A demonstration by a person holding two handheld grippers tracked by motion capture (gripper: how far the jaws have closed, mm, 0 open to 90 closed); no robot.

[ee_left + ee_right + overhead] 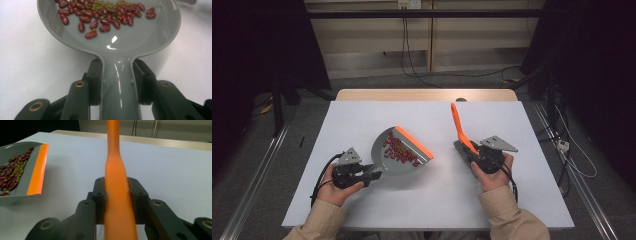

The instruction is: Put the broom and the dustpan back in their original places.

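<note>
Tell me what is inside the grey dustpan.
The grey dustpan holds red kidney beans with small green beans mixed in, heaped toward its orange lip. The pan floor under the heap is covered; the part near the handle is bare.

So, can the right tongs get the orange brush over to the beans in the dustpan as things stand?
Probably yes: the right tongs grip the orange brush, and only bare table lies between it and the dustpan's open orange lip, facing that way.

Orange handle (113, 135) top cut off by frame.

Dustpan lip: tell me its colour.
Orange, on the grey dustpan; the lip shows best in the right gripper view.
</note>
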